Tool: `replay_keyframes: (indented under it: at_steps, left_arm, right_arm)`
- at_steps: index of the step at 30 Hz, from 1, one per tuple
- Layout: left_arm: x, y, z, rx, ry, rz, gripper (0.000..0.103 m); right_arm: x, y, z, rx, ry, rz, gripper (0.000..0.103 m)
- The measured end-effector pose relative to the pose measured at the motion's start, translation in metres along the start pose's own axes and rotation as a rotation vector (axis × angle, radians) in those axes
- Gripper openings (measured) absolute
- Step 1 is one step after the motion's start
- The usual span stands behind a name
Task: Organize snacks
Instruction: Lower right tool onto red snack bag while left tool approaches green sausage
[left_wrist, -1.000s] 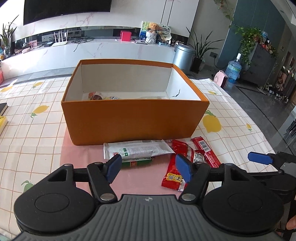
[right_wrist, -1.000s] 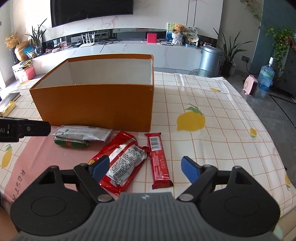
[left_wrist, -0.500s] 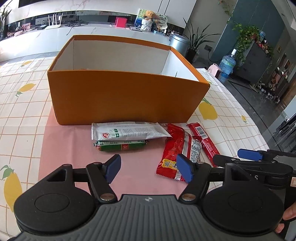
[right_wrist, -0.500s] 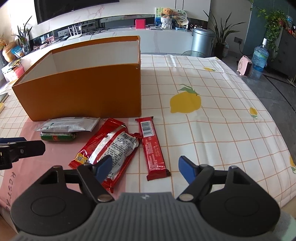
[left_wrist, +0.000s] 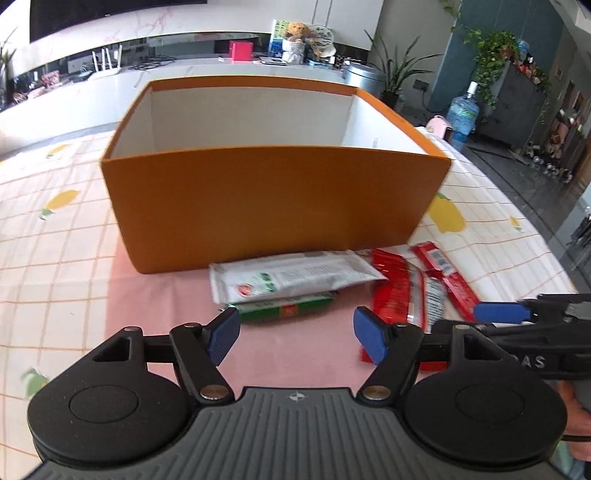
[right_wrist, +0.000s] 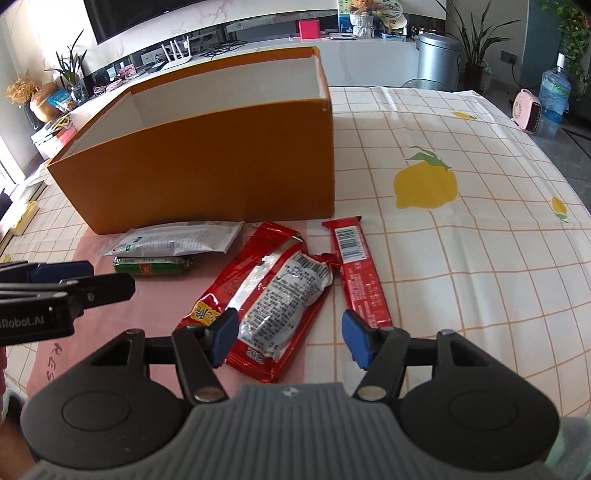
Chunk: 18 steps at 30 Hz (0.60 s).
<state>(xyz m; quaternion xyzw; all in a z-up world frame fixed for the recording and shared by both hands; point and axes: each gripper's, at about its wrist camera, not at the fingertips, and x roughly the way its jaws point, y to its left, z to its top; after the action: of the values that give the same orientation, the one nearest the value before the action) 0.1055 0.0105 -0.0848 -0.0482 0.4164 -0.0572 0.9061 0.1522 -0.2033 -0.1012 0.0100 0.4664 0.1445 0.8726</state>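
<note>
An open orange box (left_wrist: 273, 199) stands on the table, and the snacks lie along its near wall. A white packet (left_wrist: 291, 277) rests partly on a green sausage stick (left_wrist: 284, 310). My left gripper (left_wrist: 295, 338) hovers just short of the stick, its jaws opening with nothing between them. To the right lie a big red packet (right_wrist: 273, 295) and a slim red bar (right_wrist: 360, 273). My right gripper (right_wrist: 289, 338) hangs over the red packet's near end. Its jaws are closing, with the packet between the pads and not pressed by them.
A lemon-print checked tablecloth (right_wrist: 461, 229) covers the table, with a pink mat (left_wrist: 147, 314) under the snacks. The table's edge runs along the right. Beyond it are a white counter (left_wrist: 221, 70), a metal bin (right_wrist: 437, 55) and a water bottle (right_wrist: 554, 92).
Both grippers have come down and closer to the snacks, so less of the box's inside shows. The right jaws have narrowed. The snacks have not moved.
</note>
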Motion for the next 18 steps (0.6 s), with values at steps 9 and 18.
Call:
replay_keyframes:
  at_steps: [9, 18]
  left_arm:
    - [0.026, 0.031, 0.003, -0.062, 0.033, -0.005, 0.085]
    - [0.045, 0.037, 0.004, -0.088, 0.050, -0.057, 0.085]
  right_arm:
    - [0.021, -0.002, 0.007, 0.094, 0.060, 0.058, 0.071]
    - [0.036, 0.007, 0.012, 0.096, 0.081, 0.069, 0.078]
